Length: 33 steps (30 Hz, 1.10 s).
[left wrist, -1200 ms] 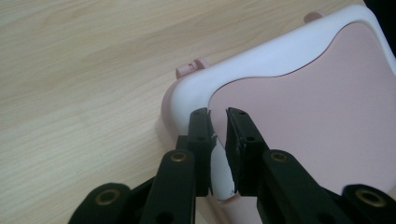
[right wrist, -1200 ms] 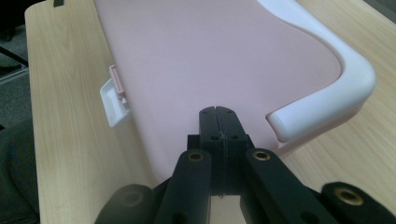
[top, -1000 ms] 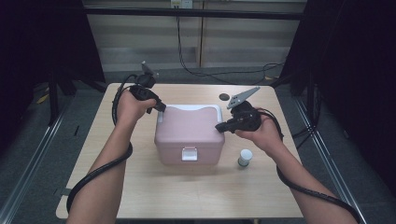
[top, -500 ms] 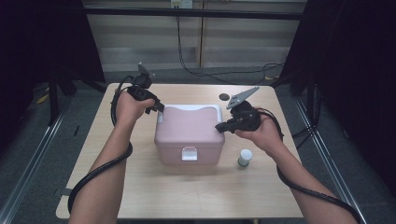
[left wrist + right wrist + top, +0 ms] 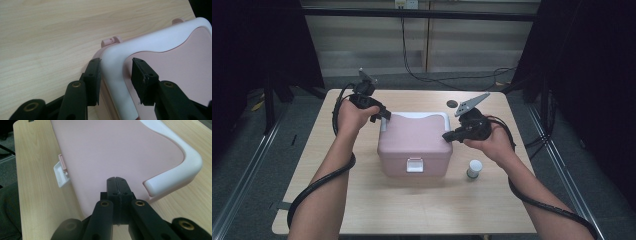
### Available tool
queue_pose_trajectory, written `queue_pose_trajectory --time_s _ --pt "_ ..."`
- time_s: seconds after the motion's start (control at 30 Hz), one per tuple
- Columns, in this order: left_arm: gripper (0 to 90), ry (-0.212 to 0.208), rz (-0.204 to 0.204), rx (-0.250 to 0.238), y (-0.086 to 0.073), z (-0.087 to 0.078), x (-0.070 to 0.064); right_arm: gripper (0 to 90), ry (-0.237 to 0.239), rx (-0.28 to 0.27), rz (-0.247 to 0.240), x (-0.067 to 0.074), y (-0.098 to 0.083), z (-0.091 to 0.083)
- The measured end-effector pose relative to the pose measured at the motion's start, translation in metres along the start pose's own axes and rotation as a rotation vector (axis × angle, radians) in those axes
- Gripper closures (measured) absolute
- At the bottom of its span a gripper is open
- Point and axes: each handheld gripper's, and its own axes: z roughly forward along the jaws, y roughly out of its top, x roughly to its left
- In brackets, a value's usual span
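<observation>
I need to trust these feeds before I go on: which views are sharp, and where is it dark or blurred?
High view: table evenly lit and sharp, surroundings nearly black. Left gripper view: white handle and wood grain crisp, fingers slightly soft, no glare. Right gripper view: pink box lid evenly lit; near gripper parts along the bottom edge blurred; a soft shadow beside the latch.

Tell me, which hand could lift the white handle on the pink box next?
Probably the left. The left gripper has its fingers on both sides of the white handle of the pink box, having just opened. The right gripper is shut, resting on the lid.
</observation>
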Motion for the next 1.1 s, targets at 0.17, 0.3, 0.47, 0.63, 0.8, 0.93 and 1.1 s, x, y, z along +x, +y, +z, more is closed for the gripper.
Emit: queue_pose_trajectory --time_s 0.17,0.3,0.47,0.63,0.8,0.93,1.1 --pt "59.3 0.001 0.008 -0.003 0.0 -0.004 -0.002 90.0 0.009 -0.008 0.007 -0.001 0.0 0.001" --pt "59.3 -0.015 0.007 -0.014 0.001 -0.013 -0.006 90.0 -0.001 0.005 -0.003 0.0 0.001 0.001" --pt "59.8 -0.01 0.045 -0.011 -0.001 -0.018 -0.011 90.0 0.002 0.003 0.005 0.0 0.001 0.001" --pt "61.1 0.012 0.102 -0.01 0.0 -0.02 -0.024 90.0 0.003 0.002 0.008 -0.001 0.001 0.001" --pt "51.3 0.078 0.067 -0.015 -0.002 -0.018 -0.017 90.0 -0.01 0.011 -0.005 0.001 0.003 0.001" --pt "48.5 0.081 0.047 -0.016 -0.005 -0.011 -0.008 90.0 -0.006 0.01 -0.001 0.001 0.003 0.002" --pt "44.3 0.05 0.019 -0.02 -0.005 0.0 -0.007 90.0 -0.01 0.014 -0.003 0.001 0.003 0.002"
